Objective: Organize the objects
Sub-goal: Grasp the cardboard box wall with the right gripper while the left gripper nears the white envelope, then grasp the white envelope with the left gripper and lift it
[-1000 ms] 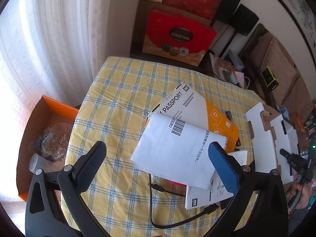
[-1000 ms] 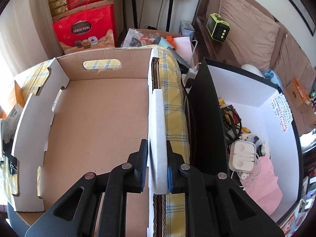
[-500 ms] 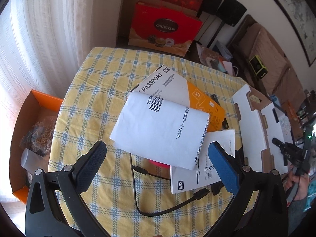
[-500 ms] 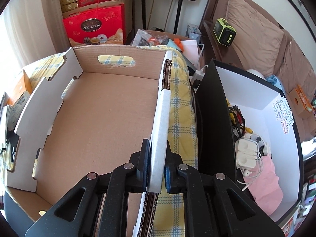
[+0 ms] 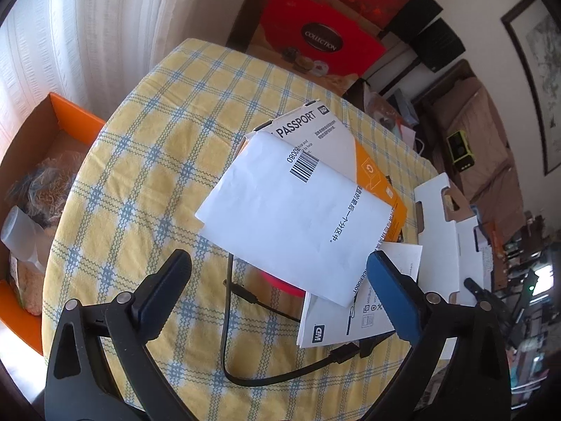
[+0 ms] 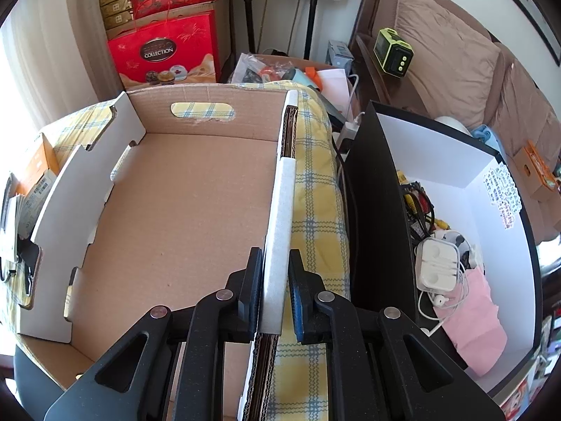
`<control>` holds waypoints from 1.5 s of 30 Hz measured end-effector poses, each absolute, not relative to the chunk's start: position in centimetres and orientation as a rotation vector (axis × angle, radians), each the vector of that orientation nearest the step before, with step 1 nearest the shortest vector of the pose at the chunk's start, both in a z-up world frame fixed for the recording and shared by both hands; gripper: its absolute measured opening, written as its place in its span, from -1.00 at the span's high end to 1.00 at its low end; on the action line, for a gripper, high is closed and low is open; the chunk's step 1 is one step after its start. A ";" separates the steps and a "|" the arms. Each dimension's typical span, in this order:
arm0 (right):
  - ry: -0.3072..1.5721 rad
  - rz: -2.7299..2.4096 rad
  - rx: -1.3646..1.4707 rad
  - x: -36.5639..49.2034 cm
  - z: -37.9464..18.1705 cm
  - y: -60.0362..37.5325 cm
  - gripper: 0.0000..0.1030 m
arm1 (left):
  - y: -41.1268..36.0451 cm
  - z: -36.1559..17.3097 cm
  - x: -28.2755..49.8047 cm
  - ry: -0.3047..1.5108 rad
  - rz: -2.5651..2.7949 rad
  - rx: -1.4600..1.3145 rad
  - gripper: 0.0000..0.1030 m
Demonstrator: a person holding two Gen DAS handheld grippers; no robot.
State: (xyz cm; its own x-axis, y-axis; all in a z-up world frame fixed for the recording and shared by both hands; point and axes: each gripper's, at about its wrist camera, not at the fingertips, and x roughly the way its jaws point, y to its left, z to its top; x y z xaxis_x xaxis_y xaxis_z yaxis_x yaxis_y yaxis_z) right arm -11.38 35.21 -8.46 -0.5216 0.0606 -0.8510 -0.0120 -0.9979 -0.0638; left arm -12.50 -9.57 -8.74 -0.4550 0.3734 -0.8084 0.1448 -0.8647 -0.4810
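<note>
My left gripper (image 5: 280,280) is open and empty, held above the yellow checked table (image 5: 168,133). Below it lie a white envelope with a barcode (image 5: 294,217), an orange-and-white PASSPORT box (image 5: 368,165) under it, a WD leaflet (image 5: 357,319), a black cable (image 5: 242,336) and something red (image 5: 284,284) mostly hidden under the envelope. My right gripper (image 6: 275,287) is shut on the white-edged right wall (image 6: 280,210) of an open cardboard box (image 6: 182,210), which also shows at the right in the left wrist view (image 5: 438,231).
An orange box with bags (image 5: 38,175) stands left of the table. A black-and-white box (image 6: 473,231) with earphones, cables and a pink cloth sits right of the table. Red gift boxes (image 6: 161,52), speakers and a brown sofa (image 6: 455,63) are behind.
The left gripper has drawn back and left, so the papers sit further right in view. The right gripper keeps its hold on the box wall; the box has shifted slightly.
</note>
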 end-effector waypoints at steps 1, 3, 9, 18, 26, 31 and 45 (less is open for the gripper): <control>-0.078 2.701 -1.518 -11.4 -8.6 35.2 0.76 | -9.9 -9.0 -12.5 -0.814 2.429 -1.543 -0.90; -0.082 2.693 -1.531 -11.4 -8.9 35.2 0.76 | -10.4 -9.5 -12.7 -0.924 2.374 -1.528 -0.85; -0.068 2.685 -1.543 -11.4 -9.4 35.1 0.76 | -11.6 -10.6 -13.2 -1.129 2.271 -1.471 -0.65; -0.049 2.684 -1.546 -11.5 -9.5 35.2 0.75 | -12.3 -11.1 -13.7 -1.112 2.289 -1.483 0.52; -0.045 2.675 -1.556 -11.5 -9.7 35.2 0.75 | -12.7 -10.0 -12.1 -1.085 2.308 -1.471 0.78; -0.056 2.673 -1.553 -11.5 -9.7 35.1 0.75 | -13.6 -9.4 -11.4 -1.112 2.353 -1.466 -0.11; -0.045 2.674 -1.556 -11.4 -9.7 35.1 0.75 | -9.6 -9.3 -10.8 -1.077 2.216 -1.473 -0.04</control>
State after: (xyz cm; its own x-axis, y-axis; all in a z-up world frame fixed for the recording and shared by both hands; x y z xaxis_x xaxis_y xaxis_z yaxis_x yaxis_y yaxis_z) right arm -11.42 35.11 -9.68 -0.4935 0.0551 -0.8680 -0.0262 -0.9985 -0.0485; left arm -10.82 -9.59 -9.27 -0.4467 0.5846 -0.6773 0.1711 -0.6872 -0.7060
